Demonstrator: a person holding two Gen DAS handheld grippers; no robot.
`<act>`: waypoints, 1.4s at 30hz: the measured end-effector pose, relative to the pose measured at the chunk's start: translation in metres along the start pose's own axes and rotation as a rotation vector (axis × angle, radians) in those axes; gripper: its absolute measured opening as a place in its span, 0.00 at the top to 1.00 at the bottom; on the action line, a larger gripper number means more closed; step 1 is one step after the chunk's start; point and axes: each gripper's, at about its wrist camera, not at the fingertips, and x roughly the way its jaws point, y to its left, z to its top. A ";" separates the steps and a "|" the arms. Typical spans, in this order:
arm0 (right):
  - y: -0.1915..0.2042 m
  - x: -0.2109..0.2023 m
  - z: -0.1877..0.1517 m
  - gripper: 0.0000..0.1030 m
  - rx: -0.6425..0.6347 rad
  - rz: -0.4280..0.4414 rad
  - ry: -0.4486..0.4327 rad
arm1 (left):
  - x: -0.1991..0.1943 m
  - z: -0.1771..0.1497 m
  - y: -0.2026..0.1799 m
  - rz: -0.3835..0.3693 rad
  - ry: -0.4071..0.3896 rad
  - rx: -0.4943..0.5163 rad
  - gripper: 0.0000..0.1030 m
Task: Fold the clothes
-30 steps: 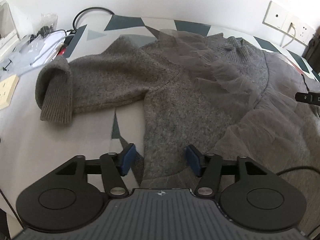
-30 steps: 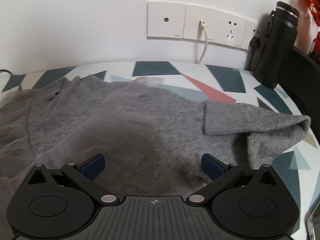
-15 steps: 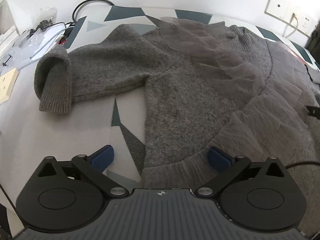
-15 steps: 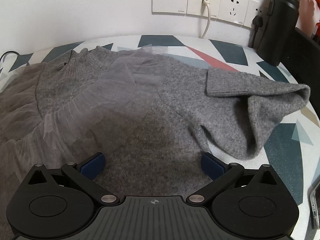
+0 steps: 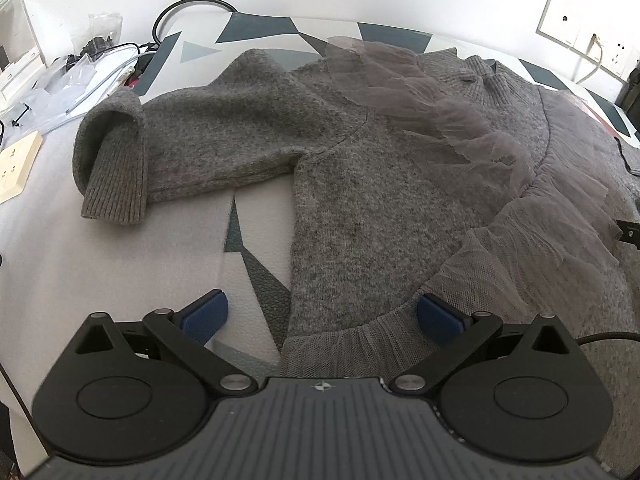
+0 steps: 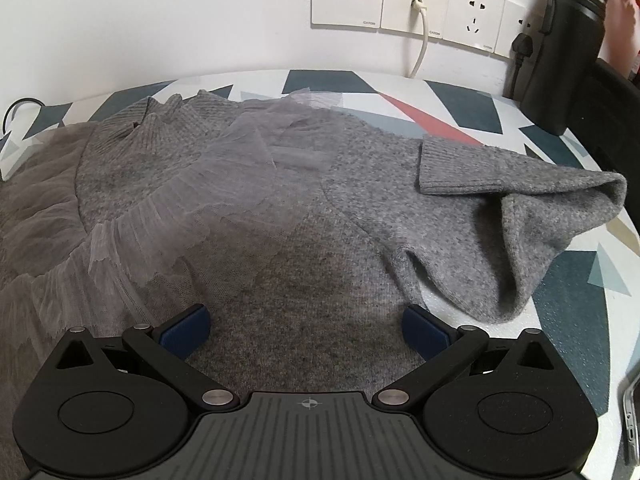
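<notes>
Two black grippers with blue pads, left gripper [image 5: 322, 314] and right gripper [image 6: 306, 330], are hanging spread wide, pinching nothing, above a grey knitted sweater [image 5: 384, 200] with a tulle ruffle.

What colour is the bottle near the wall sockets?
Black bottle, clearest in the right wrist view.

Ahead of you the sweater [image 5: 392, 200] lies flat on the table [image 5: 100, 272], one sleeve [image 5: 200, 140] extending left, the other sleeve [image 6: 520, 208] right, with the bottle [image 6: 560, 48] behind, against the wall.
</notes>
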 end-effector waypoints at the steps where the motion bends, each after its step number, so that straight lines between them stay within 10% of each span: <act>1: 0.000 0.000 0.000 0.01 -0.001 0.001 -0.001 | 0.000 0.000 0.000 0.000 -0.001 -0.001 0.00; 42: 0.007 -0.009 -0.005 0.01 -0.043 0.024 0.094 | 0.002 0.001 -0.002 0.028 -0.003 -0.048 0.00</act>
